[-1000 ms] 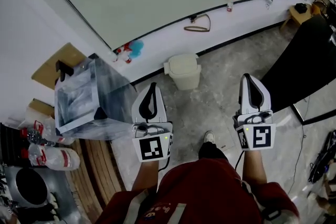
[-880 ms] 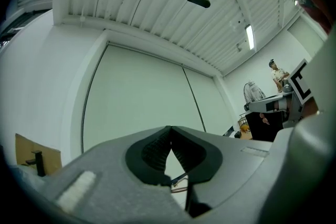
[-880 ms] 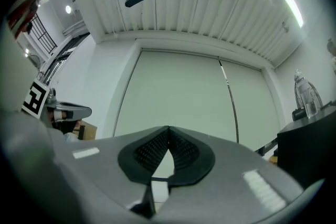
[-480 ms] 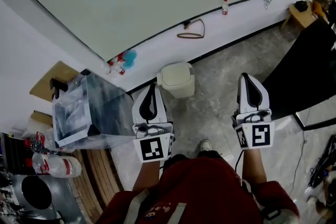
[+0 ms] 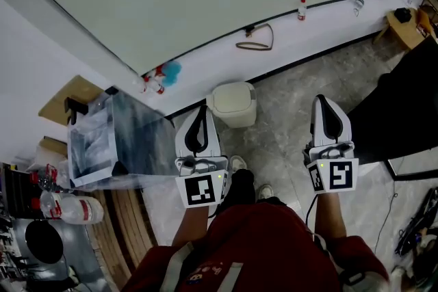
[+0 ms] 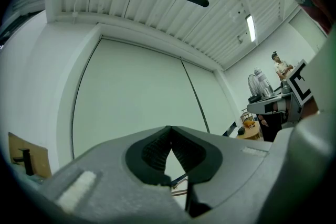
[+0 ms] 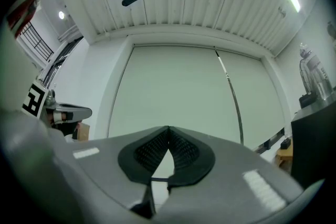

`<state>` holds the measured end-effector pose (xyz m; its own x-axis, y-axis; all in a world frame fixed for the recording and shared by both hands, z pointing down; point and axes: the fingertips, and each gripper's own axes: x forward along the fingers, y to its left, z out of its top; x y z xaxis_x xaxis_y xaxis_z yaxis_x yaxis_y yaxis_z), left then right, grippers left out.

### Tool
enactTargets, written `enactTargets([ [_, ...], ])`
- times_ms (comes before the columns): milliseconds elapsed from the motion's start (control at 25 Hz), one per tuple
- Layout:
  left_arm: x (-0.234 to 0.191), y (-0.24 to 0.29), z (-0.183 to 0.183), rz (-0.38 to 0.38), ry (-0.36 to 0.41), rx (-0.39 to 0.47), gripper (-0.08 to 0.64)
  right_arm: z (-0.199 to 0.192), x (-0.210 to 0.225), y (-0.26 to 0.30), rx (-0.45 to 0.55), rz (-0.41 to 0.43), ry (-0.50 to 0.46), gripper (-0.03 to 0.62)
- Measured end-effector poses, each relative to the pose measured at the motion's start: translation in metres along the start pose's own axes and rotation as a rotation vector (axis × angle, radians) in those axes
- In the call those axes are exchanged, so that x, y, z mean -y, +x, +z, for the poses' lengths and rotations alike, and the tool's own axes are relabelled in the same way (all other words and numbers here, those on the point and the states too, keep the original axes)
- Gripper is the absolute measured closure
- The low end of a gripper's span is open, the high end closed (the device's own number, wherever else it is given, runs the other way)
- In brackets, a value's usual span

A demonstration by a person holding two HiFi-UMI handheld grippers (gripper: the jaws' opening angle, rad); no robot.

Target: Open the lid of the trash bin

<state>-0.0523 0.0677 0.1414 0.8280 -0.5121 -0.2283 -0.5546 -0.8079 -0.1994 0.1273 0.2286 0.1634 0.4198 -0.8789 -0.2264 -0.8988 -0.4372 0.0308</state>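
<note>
The trash bin (image 5: 233,106) stands on the floor (image 5: 287,130) by the wall, lid (image 5: 231,96) down. The left gripper (image 5: 200,113) and right gripper (image 5: 323,103) are near it, their fingers pressed together and empty, apparently because neither has reached it yet.

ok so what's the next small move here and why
Probably bring the left gripper down toward the trash bin. Its lid sits closed, the bin stands on the floor just beyond that gripper, and both it and the right gripper are shut, empty and touching nothing.
</note>
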Motion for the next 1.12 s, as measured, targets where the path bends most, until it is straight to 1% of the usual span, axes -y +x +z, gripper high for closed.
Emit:
enactTargets([
  [160,-0.017,0.012,-0.009,0.030,-0.002,0.000,0.555,-0.006,-0.008,0.025,-0.004,0.026,-0.010,0.592],
  [440,-0.051,0.036,-0.042,0.079,-0.024,-0.022,0.555,-0.027,-0.024,0.080,-0.026,0.079,-0.035,0.592],
  [720,-0.090,0.072,-0.070,0.114,-0.033,-0.046,0.555,-0.046,-0.042,0.143,-0.054,0.132,-0.057,0.592],
  [920,-0.129,0.089,-0.080,0.153,-0.041,-0.042,0.555,-0.052,-0.068,0.189,-0.066,0.179,-0.080,0.592],
  [1120,-0.175,0.098,-0.105,0.199,-0.058,-0.070,0.555,-0.065,-0.111,0.236,-0.070,0.258,-0.104,0.592],
])
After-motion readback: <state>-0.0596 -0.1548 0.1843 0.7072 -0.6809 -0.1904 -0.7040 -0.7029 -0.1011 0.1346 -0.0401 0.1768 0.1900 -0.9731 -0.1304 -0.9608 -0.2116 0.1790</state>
